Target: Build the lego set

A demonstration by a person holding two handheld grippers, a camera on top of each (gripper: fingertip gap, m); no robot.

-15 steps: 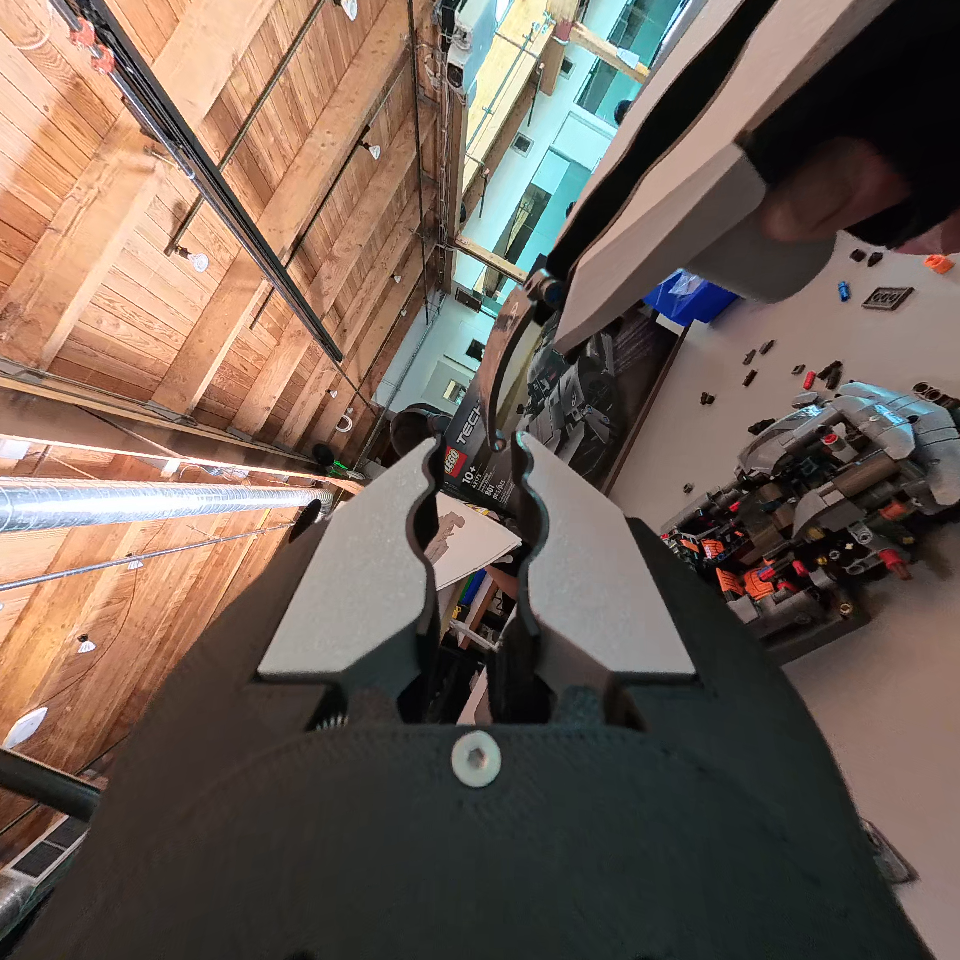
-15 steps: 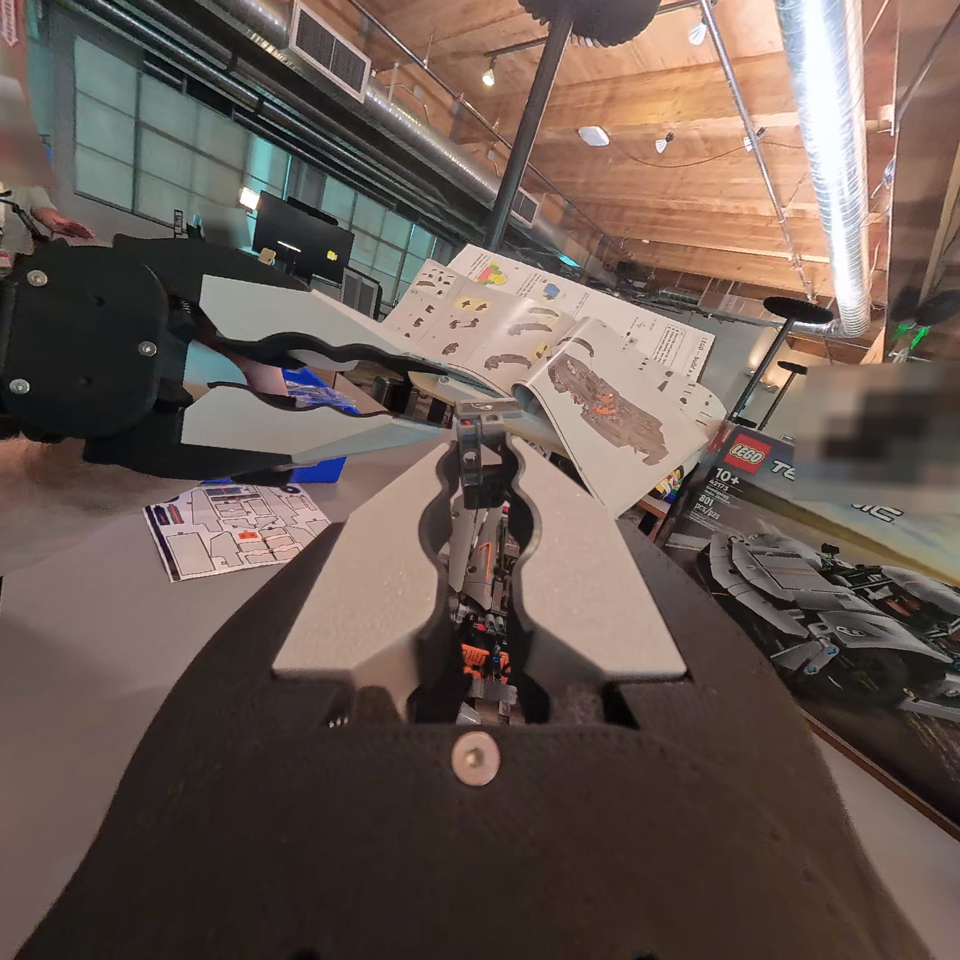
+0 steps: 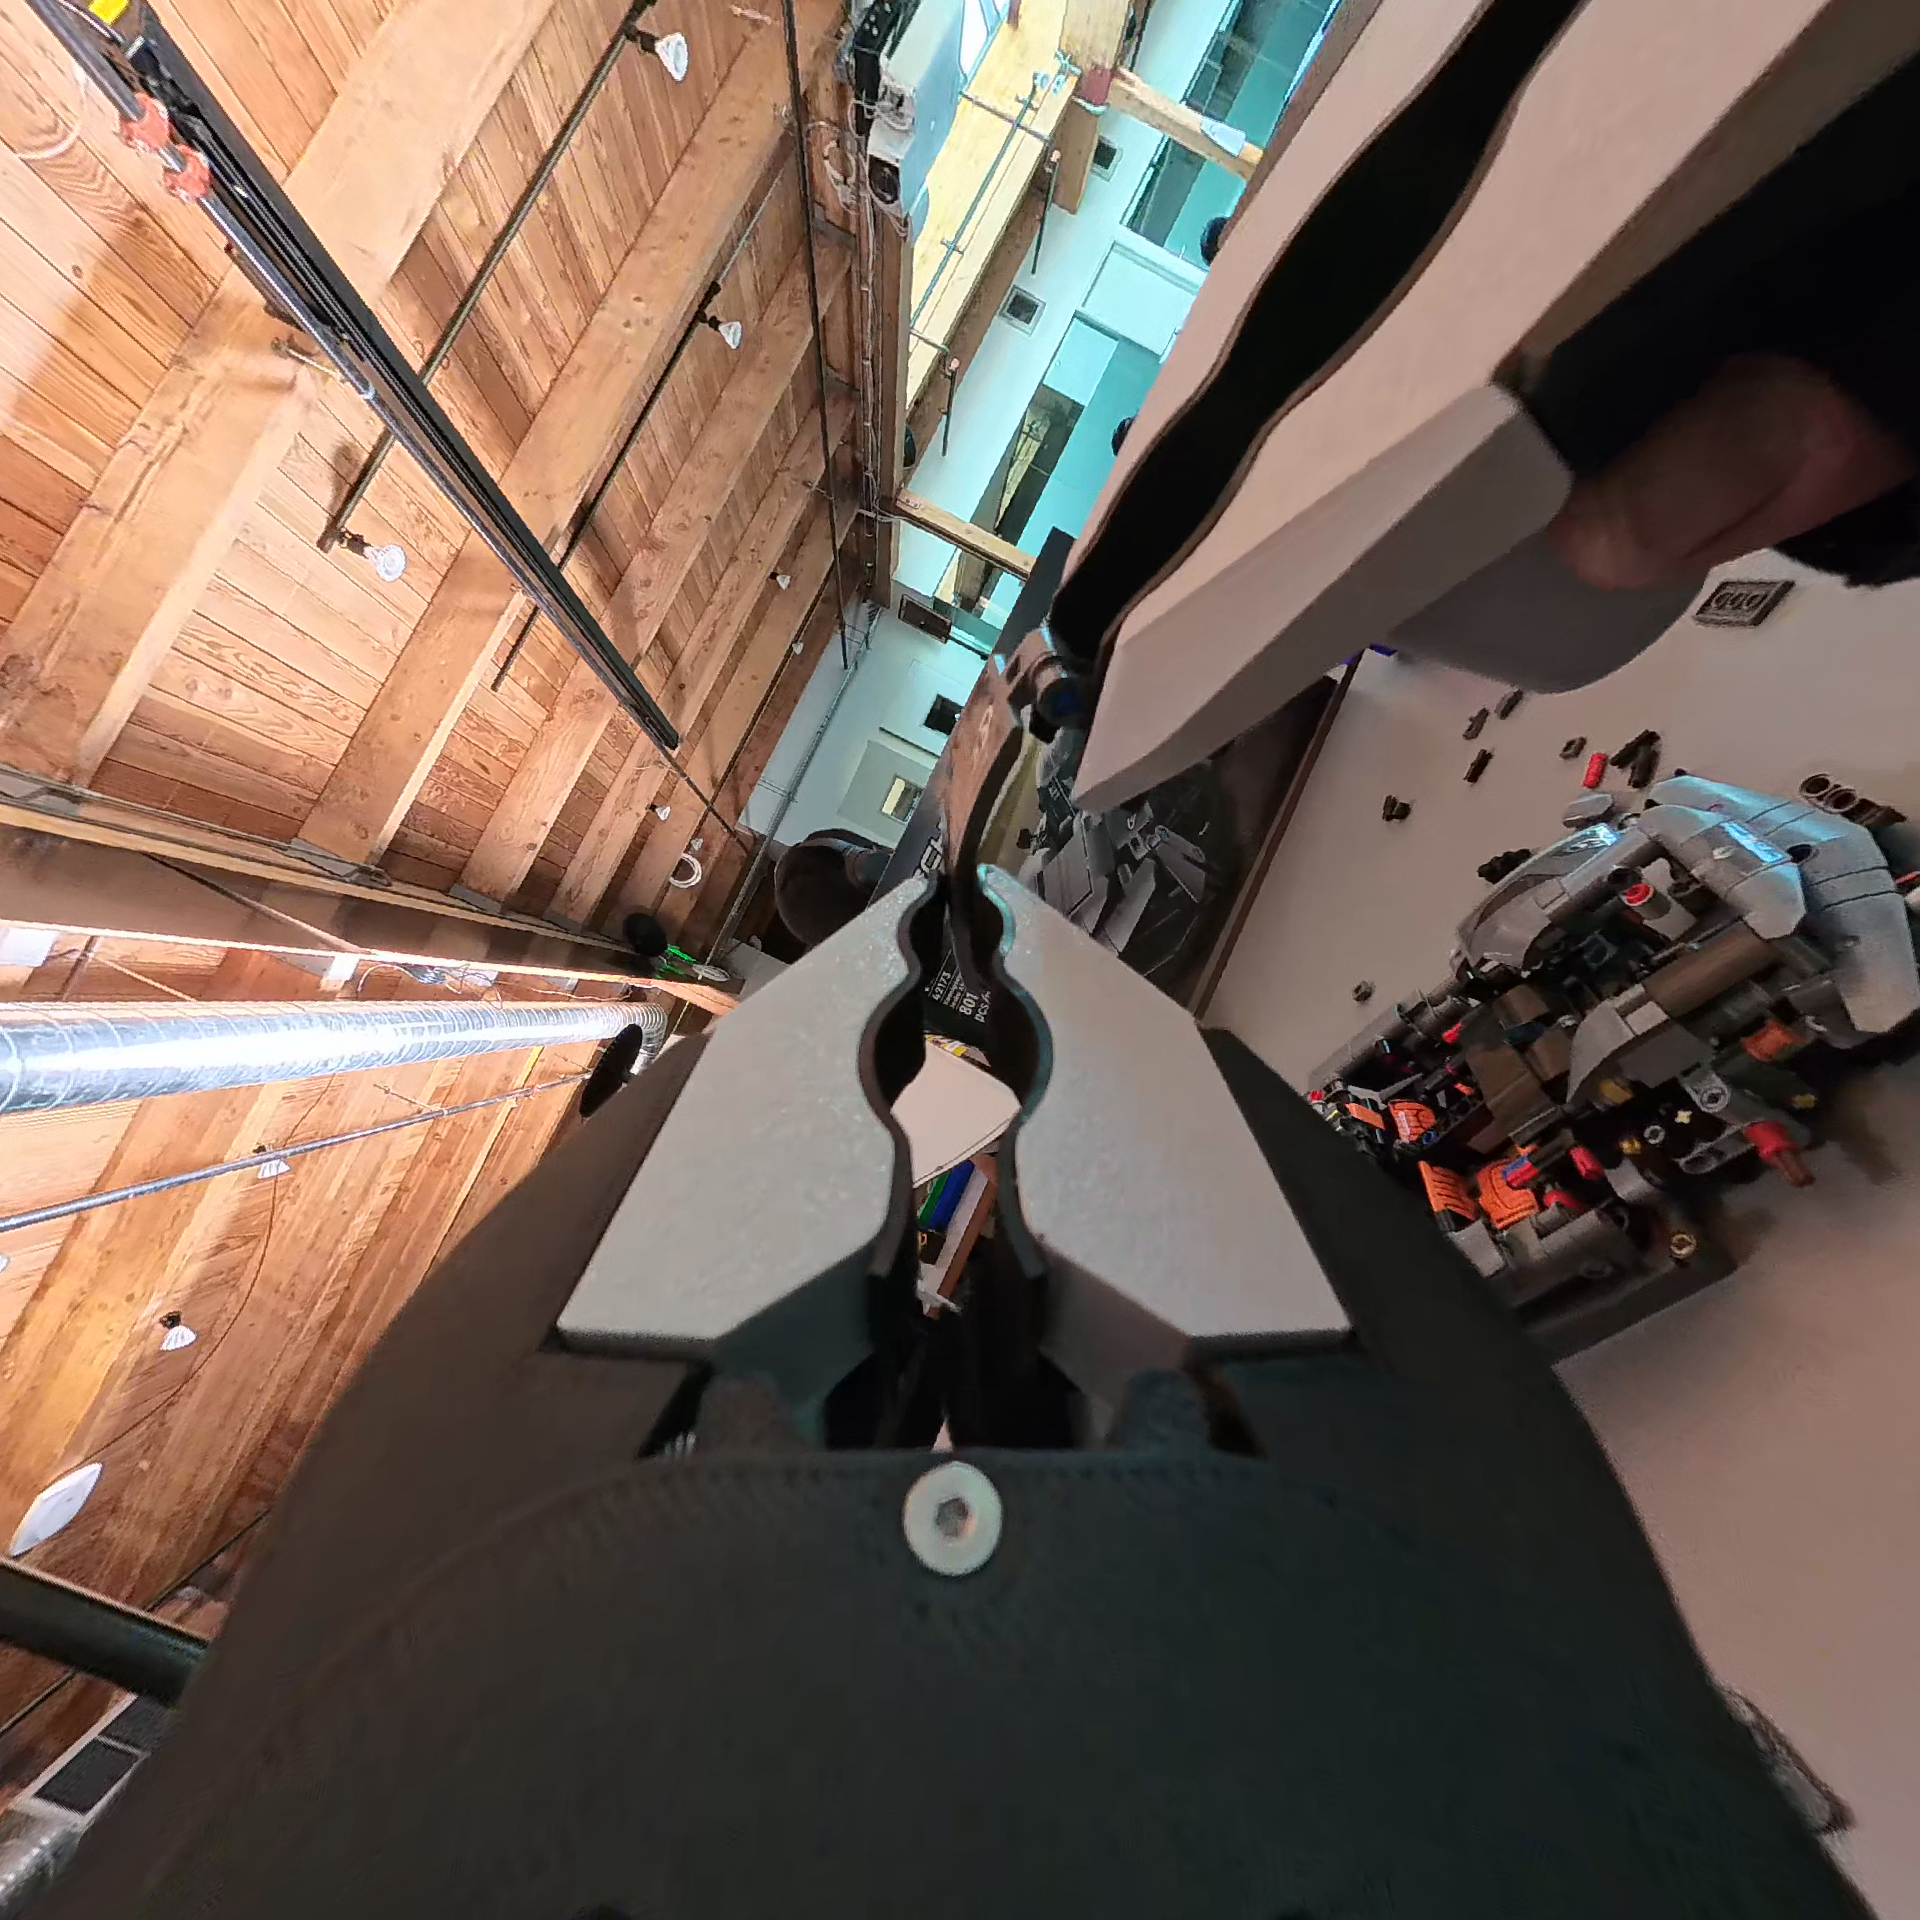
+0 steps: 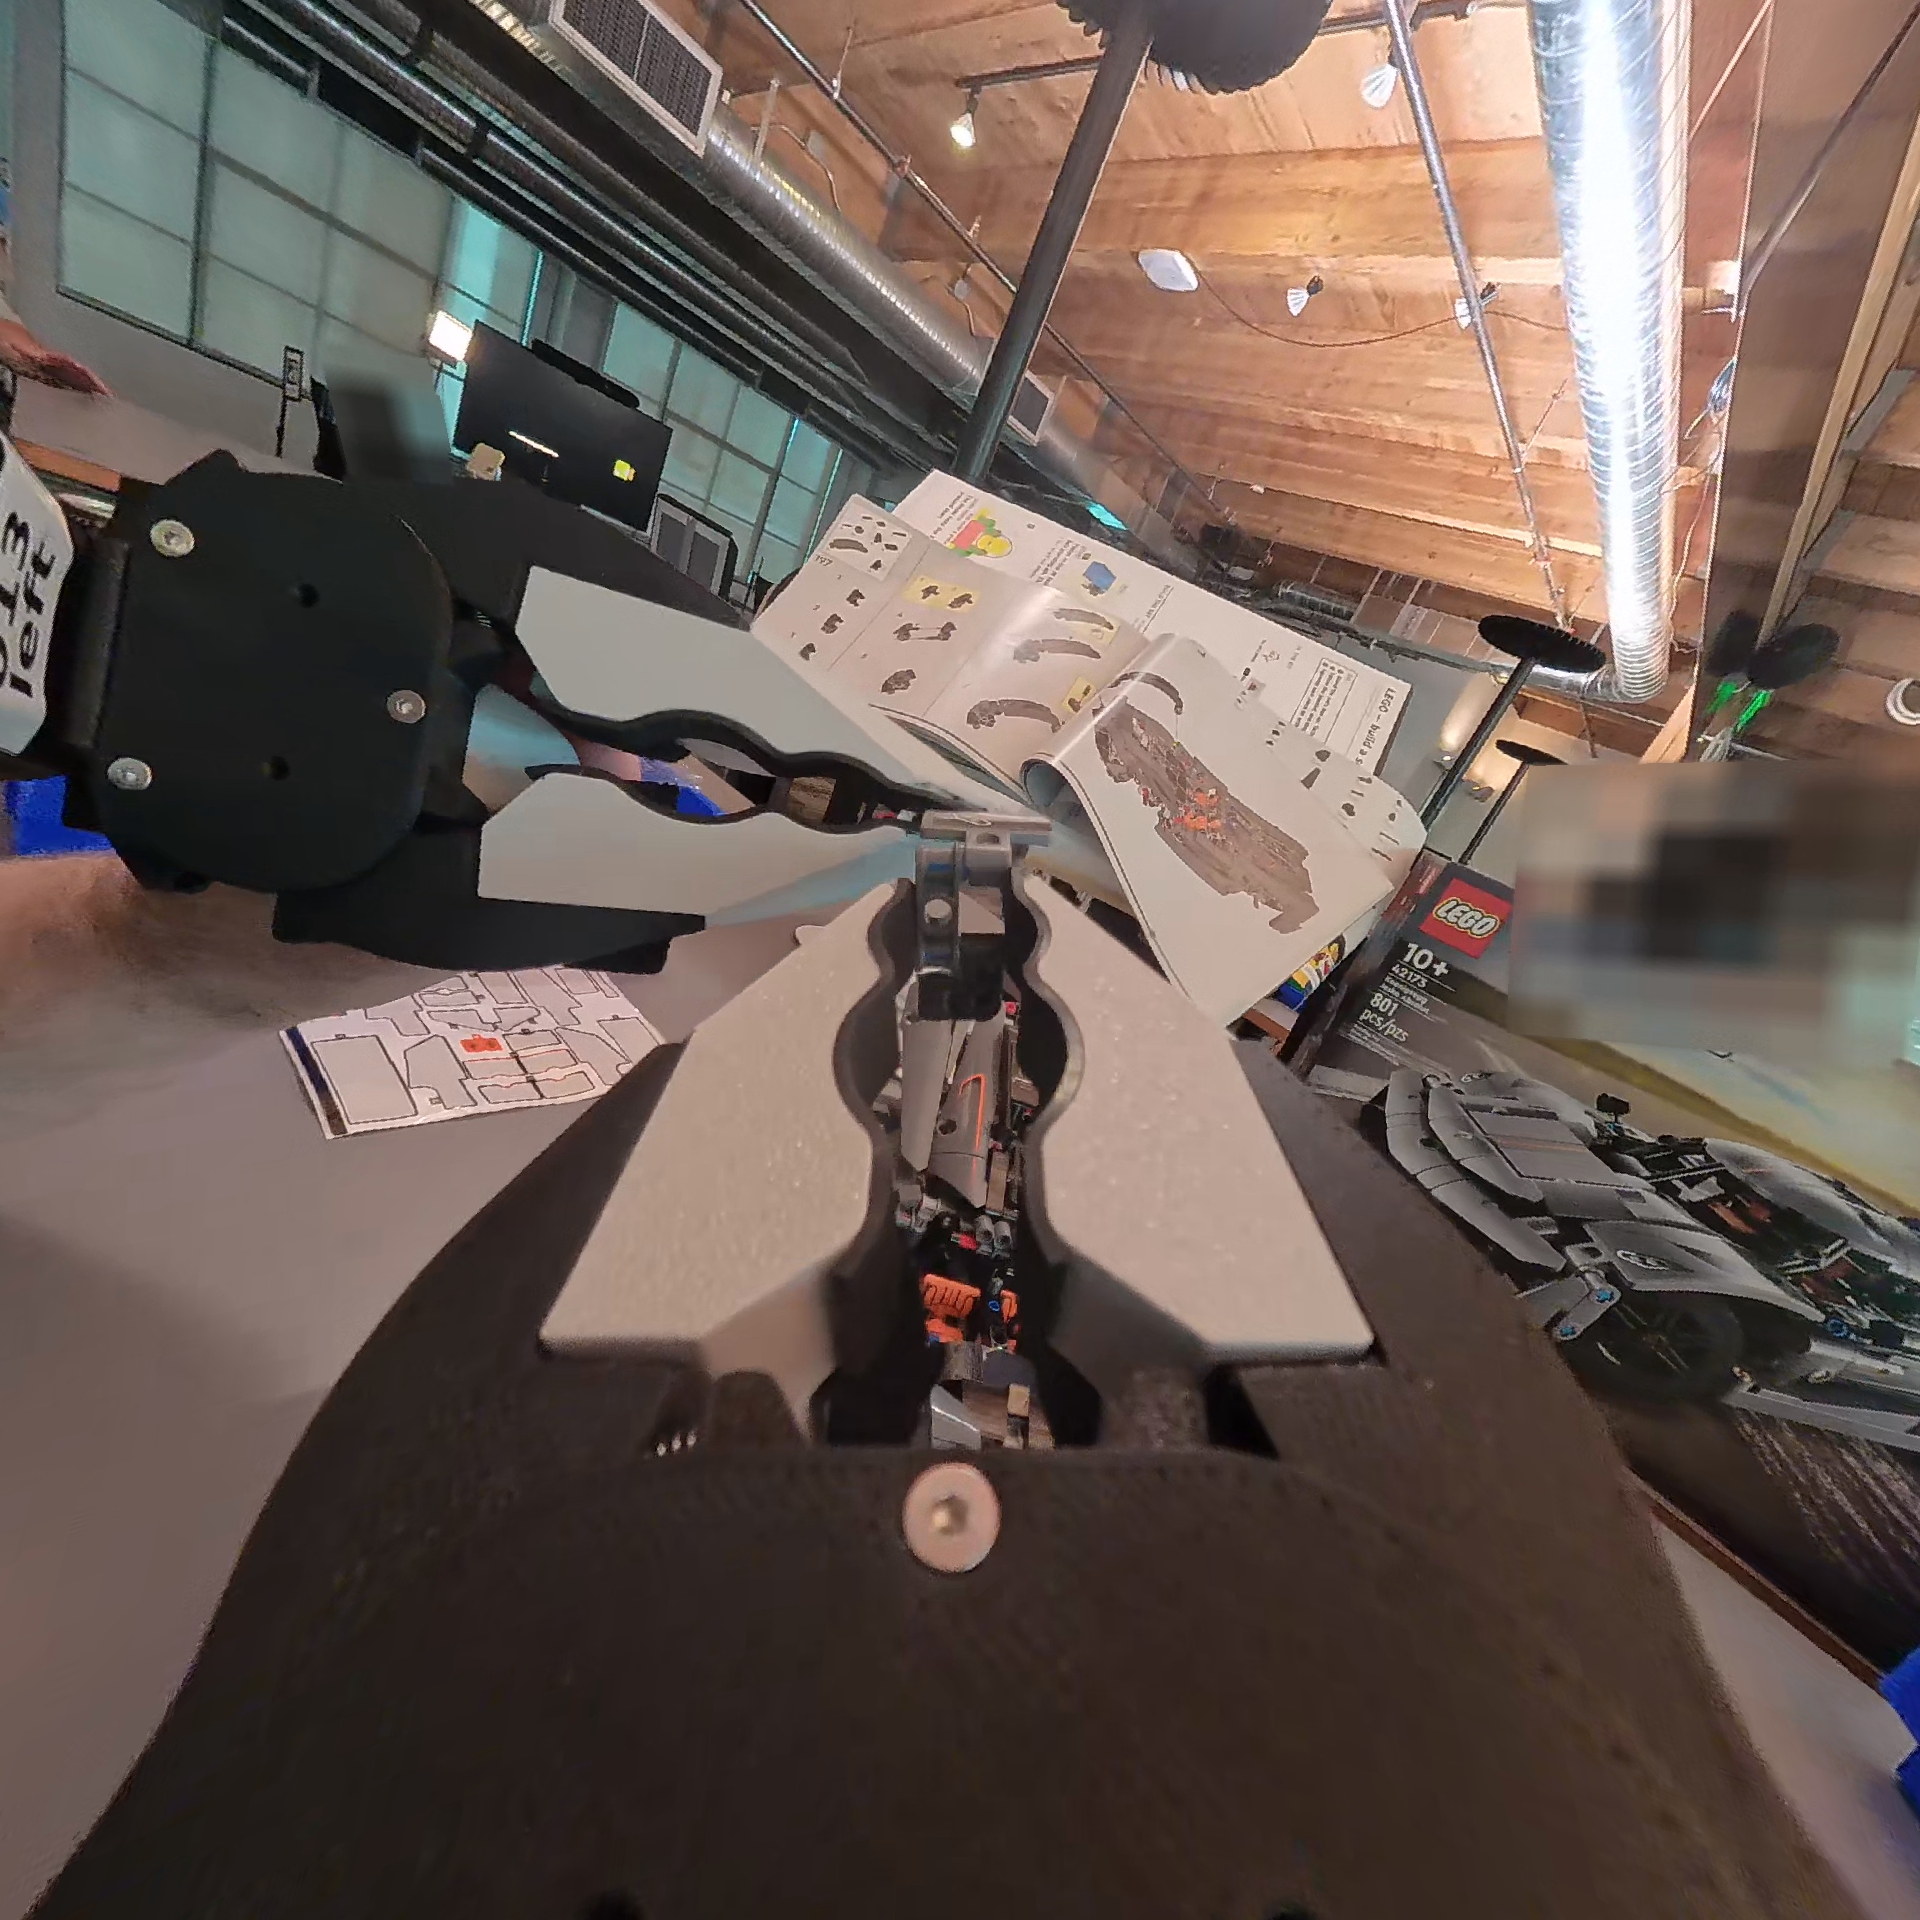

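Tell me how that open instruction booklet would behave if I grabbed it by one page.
The instruction booklet would probably flop, since its open pages curl and one droops over. It looks thin and light, so even a gentle push would likely shift it. A single page gripped alone might crease or tear, because the paper looks thin.

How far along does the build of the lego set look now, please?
Done: much of the grey brick car stands assembled on the white table. In hand: the right gripper clamps a slim grey lego subassembly, with the left gripper at its top end. Left: joining it on, and small dark loose pieces lie beside the car.
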